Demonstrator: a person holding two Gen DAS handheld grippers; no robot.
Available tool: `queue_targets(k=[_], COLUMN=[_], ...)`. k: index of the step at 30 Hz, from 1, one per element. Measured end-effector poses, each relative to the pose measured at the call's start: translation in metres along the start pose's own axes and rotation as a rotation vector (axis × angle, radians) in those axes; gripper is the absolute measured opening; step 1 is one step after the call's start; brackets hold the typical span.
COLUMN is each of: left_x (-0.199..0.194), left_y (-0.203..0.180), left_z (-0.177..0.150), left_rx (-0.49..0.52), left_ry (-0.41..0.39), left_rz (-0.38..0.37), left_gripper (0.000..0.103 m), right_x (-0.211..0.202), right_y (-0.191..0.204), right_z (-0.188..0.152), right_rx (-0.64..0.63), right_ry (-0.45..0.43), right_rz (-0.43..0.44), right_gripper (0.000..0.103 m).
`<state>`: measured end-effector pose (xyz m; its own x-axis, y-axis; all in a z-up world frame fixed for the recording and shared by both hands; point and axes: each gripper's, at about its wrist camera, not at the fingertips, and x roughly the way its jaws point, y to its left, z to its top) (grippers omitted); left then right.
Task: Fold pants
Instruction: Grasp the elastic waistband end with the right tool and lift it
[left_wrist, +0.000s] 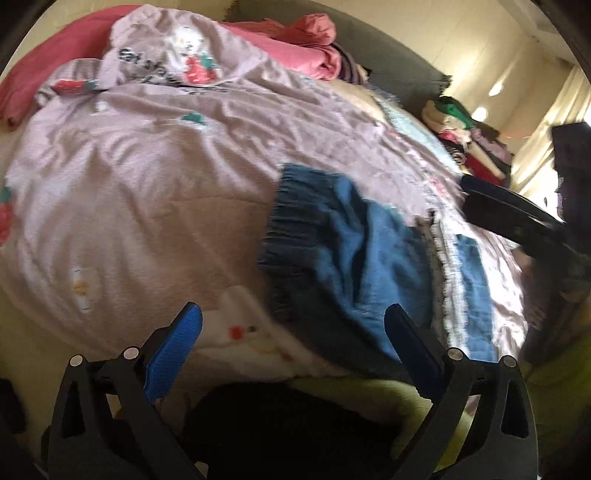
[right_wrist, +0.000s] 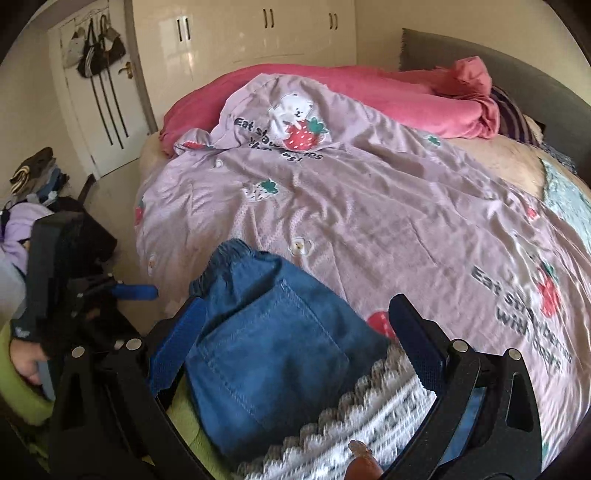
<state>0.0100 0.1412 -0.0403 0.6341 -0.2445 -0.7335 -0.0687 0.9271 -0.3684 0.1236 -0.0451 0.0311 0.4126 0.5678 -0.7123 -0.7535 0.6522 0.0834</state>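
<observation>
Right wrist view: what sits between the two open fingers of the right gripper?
In the right wrist view, the blue denim pants, back pocket up, lie between the open fingers of the right gripper, with a white lace trim nearer the camera.

**Layout of the bed surface**

The pants (right_wrist: 266, 343) lie on the quilt (right_wrist: 369, 206) at the near edge of the bed, waistband (right_wrist: 225, 258) pointing away from the near edge. A lace-trimmed cloth (right_wrist: 369, 413) lies just right of the pants in the right wrist view, overlapping the near right part. The blanket (right_wrist: 406, 96) lies behind the quilt, at the far end of the bed. The headboard (right_wrist: 535, 85) stands to the far right. The left gripper (right_wrist: 136, 291) sits left of the pants, off the bed edge. The right gripper (right_wrist: 295, 321) sits over the pants, one finger on each side. A clothes pile (left_wrist: 469, 144) lies beyond the bed's right edge in the left wrist view
</observation>
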Motion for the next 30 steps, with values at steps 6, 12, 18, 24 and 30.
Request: queue_targets(k=[6, 12, 18, 24, 30], left_x=[0.028, 0.051, 0.052, 0.051, 0.049], left_y=[-0.007, 0.003, 0.005, 0.005, 0.008], left_z=[0.007, 0.003, 0.0, 0.0, -0.001], left_rx=[0.003, -0.033, -0.035, -0.035, -0.054], left_ry=[0.033, 0.077, 0.07, 0.069, 0.069], left_rz=[-0.053, -0.088, -0.098, -0.097, -0.112], left_gripper=[0.093, 0.073, 0.072, 0.073, 0.08], right_x=[0.031, 0.061, 0.093, 0.116, 0.12], right_y=[0.004, 0.019, 0.032, 0.037, 0.027], right_z=[0.019, 0.025, 0.027, 0.026, 0.019], right_rx=[-0.037, -0.095, -0.118, -0.107, -0.078], right_ry=[0.063, 0.14, 0.201, 0.243, 0.244], right_rz=[0.061, 0.113, 0.165, 0.209, 0.267], right_gripper=[0.094, 0.094, 0.093, 0.08, 0.035])
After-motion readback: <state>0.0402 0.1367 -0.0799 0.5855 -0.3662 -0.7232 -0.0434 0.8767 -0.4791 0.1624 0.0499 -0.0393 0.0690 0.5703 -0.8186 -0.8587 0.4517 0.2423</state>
